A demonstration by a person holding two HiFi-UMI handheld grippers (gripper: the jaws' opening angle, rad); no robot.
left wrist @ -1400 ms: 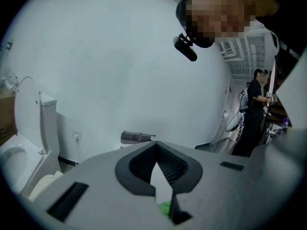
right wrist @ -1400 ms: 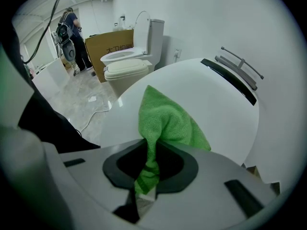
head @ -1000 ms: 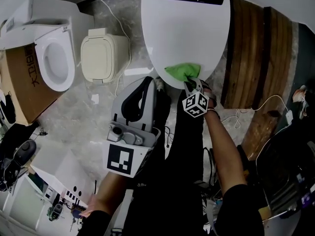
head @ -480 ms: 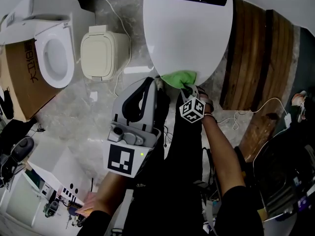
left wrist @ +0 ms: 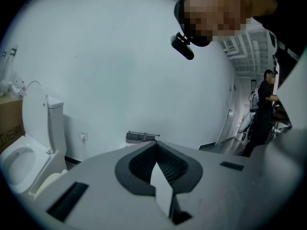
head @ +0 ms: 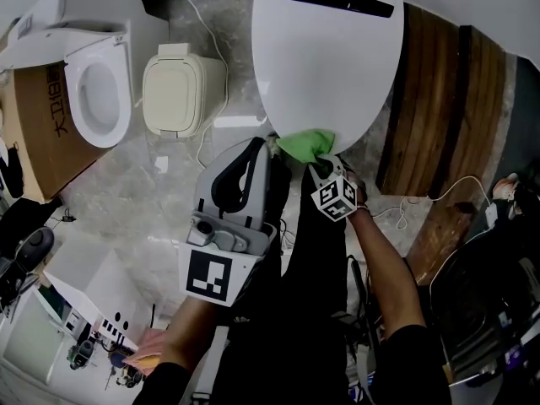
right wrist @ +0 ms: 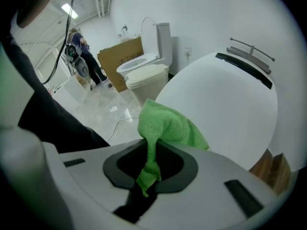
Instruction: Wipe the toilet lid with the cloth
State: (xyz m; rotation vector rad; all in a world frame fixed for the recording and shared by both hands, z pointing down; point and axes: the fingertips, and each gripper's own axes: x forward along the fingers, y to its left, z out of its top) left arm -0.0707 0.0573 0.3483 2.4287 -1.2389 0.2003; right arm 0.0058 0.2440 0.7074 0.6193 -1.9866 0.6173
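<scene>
Nearest to me, the left gripper (left wrist: 157, 150) is raised clear of the work. Its jaws are together with nothing between them, and it faces a bare wall. Idle.

Next out, the right gripper (right wrist: 149, 158) is clamped on the green cloth (right wrist: 165, 126). A tail of fabric is pinched between the jaws, and the bunched part stands just ahead of the tips.

In the head view that bunch (head: 305, 144) sits at the near rim of the white toilet lid (head: 329, 57), apparently touching it.

Finding: the lid lies straight ahead of the right gripper, its long axis running away from me to the dark slot at its far end. The right hand is the nearer one. I judge almost all of the lid surface is beyond the cloth, so strokes must go outward.
</scene>
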